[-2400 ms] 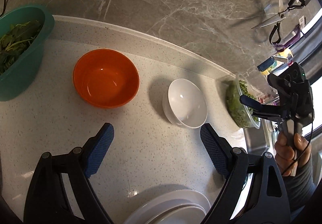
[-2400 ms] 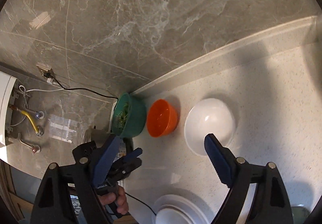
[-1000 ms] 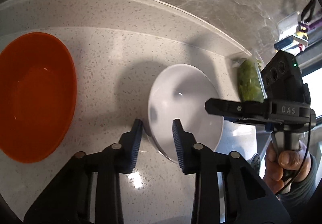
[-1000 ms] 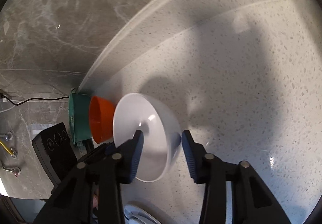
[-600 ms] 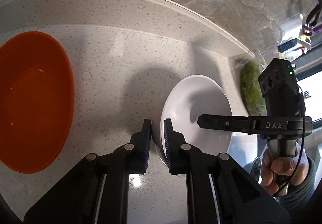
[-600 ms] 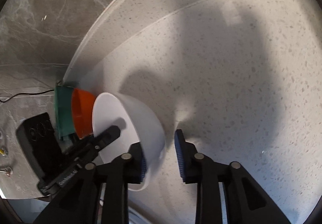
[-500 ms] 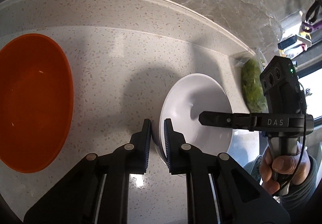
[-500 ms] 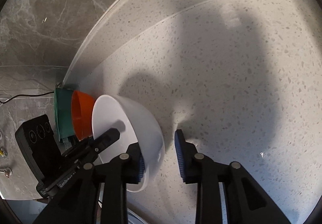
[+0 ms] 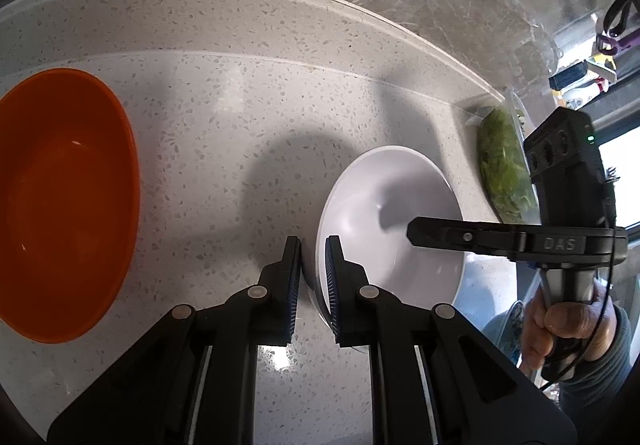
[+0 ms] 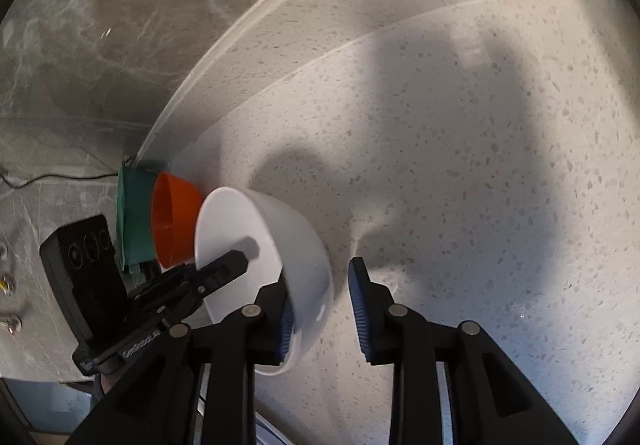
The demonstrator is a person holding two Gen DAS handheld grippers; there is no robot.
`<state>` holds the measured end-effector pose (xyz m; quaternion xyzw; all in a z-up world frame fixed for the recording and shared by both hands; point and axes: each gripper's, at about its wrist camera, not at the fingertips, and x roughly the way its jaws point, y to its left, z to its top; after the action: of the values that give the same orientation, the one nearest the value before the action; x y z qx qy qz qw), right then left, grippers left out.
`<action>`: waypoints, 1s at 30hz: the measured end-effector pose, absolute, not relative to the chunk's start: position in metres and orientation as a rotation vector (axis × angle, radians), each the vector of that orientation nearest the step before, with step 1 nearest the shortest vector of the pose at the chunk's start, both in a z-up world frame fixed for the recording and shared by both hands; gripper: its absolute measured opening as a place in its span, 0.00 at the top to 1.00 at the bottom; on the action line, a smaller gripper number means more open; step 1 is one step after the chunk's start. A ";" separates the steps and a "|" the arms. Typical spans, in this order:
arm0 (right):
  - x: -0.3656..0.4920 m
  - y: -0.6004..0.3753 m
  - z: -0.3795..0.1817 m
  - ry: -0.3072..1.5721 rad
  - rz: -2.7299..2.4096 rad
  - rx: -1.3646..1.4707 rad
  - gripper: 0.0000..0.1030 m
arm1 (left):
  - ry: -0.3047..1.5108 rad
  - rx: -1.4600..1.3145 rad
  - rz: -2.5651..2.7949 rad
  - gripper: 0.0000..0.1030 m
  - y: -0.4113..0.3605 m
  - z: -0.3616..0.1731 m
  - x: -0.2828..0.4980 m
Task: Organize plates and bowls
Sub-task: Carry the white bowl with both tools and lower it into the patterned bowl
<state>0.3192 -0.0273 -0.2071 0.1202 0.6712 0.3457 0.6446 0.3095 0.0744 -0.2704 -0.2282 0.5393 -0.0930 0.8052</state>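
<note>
A white bowl (image 9: 384,213) sits tilted on the speckled countertop (image 9: 224,117). My left gripper (image 9: 313,245) is shut on its near left rim, one pad inside and one outside. In the right wrist view the same white bowl (image 10: 296,241) lies between the fingers of my right gripper (image 10: 320,277). The inner pad sits by the inside wall, while a slim gap shows between the outer pad and the bowl. One finger (image 10: 224,265) of the left gripper reaches over the far rim. An orange bowl (image 9: 60,205) stands empty to the left.
Behind the orange bowl (image 10: 172,221) stands a teal container (image 10: 132,217). A clear container of greens (image 9: 504,173) sits at the counter's right end by the marble wall. A person's hand (image 9: 568,329) holds the right gripper's handle.
Both grippers came down from wide open above the counter and narrowed around the white bowl. The left jaws closed onto its rim. The bowl shifted slightly right and tipped.
</note>
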 end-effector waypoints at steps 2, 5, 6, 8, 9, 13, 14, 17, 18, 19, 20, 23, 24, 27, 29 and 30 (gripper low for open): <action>0.318 -0.027 -0.203 1.515 0.790 0.258 0.77 | 1.157 -0.491 -0.201 0.89 0.075 -0.271 0.310; 0.315 -0.024 -0.197 1.496 0.794 0.242 0.80 | 1.161 -0.471 -0.202 0.90 0.073 -0.271 0.309; 0.315 -0.023 -0.197 1.494 0.794 0.235 0.81 | 1.163 -0.465 -0.202 0.90 0.072 -0.270 0.308; 0.313 -0.020 -0.198 1.496 0.794 0.221 0.82 | 1.158 -0.469 -0.199 0.90 0.072 -0.270 0.308; 0.312 -0.020 -0.199 1.499 0.794 0.215 0.82 | 1.156 -0.470 -0.198 0.90 0.072 -0.270 0.308; 0.310 -0.020 -0.198 1.493 0.798 0.205 0.82 | 1.156 -0.448 -0.196 0.90 0.070 -0.268 0.305; 0.310 -0.021 -0.199 1.497 0.798 0.216 0.82 | 1.156 -0.453 -0.195 0.90 0.070 -0.268 0.304; 0.309 -0.023 -0.203 1.508 0.807 0.238 0.82 | 1.155 -0.461 -0.190 0.91 0.072 -0.267 0.302; 0.309 -0.024 -0.204 1.511 0.809 0.240 0.82 | 1.155 -0.461 -0.188 0.91 0.072 -0.267 0.302; 0.308 -0.024 -0.205 1.515 0.810 0.247 0.82 | 1.157 -0.462 -0.188 0.91 0.072 -0.267 0.302; 0.307 -0.024 -0.206 1.519 0.811 0.252 0.82 | 1.156 -0.465 -0.189 0.91 0.072 -0.266 0.301; 0.305 -0.024 -0.204 1.520 0.814 0.256 0.82 | 1.155 -0.466 -0.187 0.91 0.073 -0.262 0.299; 0.304 -0.024 -0.201 1.518 0.813 0.257 0.82 | 1.154 -0.469 -0.188 0.91 0.073 -0.261 0.298; 0.302 -0.029 -0.196 1.513 0.808 0.278 0.81 | 1.153 -0.474 -0.196 0.91 0.070 -0.253 0.296; 0.299 -0.035 -0.191 1.505 0.806 0.286 0.81 | 1.152 -0.459 -0.203 0.91 0.065 -0.246 0.293; 0.298 -0.039 -0.188 1.500 0.803 0.290 0.81 | 1.150 -0.451 -0.209 0.91 0.061 -0.242 0.291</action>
<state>0.2976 -0.0392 -0.1876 0.1278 0.6602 0.3535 0.6503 0.2912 0.0613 -0.2421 -0.2112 0.5383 -0.0979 0.8100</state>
